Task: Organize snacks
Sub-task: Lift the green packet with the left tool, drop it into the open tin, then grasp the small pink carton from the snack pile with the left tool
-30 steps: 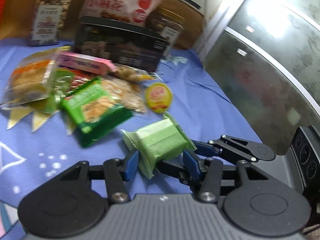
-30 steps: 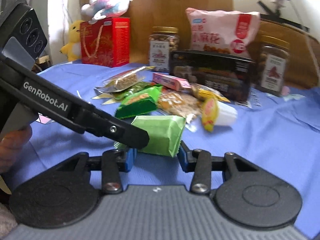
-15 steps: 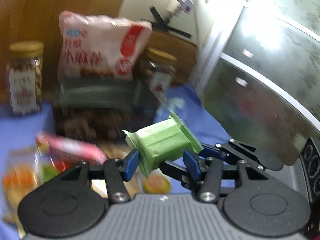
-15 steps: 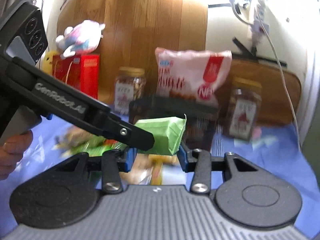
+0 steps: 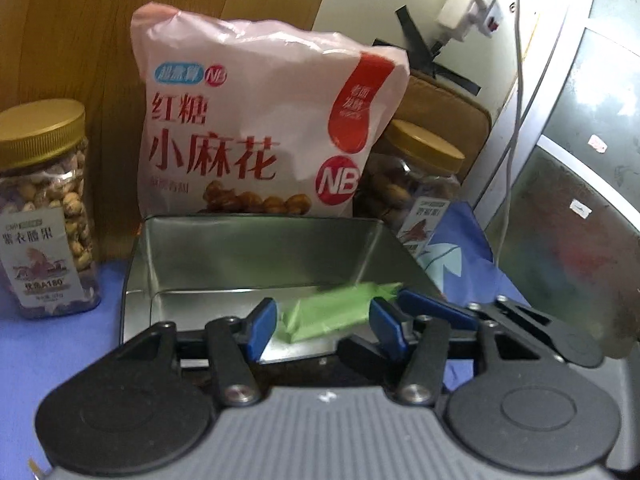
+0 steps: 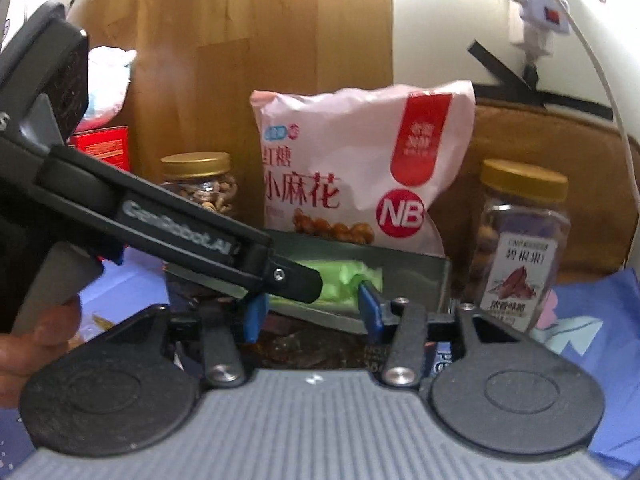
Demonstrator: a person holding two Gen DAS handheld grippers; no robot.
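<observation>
A light green snack packet [image 5: 334, 312] lies blurred inside an open metal tin [image 5: 256, 252], between the parted blue pads of my left gripper [image 5: 324, 324], which no longer grip it. My right gripper [image 6: 310, 308] is open too, its pads on either side of the same packet [image 6: 340, 280] over the tin [image 6: 416, 284]. The left gripper's arm crosses the right wrist view.
A pink snack bag [image 5: 260, 132] leans behind the tin. Nut jars with gold lids stand left [image 5: 44, 208] and right [image 5: 416, 196] of it. A red box [image 6: 104, 148] is at the far left. Blue cloth [image 5: 52, 344] covers the surface.
Both grippers carried the green packet up from the snack pile to above the tin. Both have opened wider, and the packet has dropped into the tin.
</observation>
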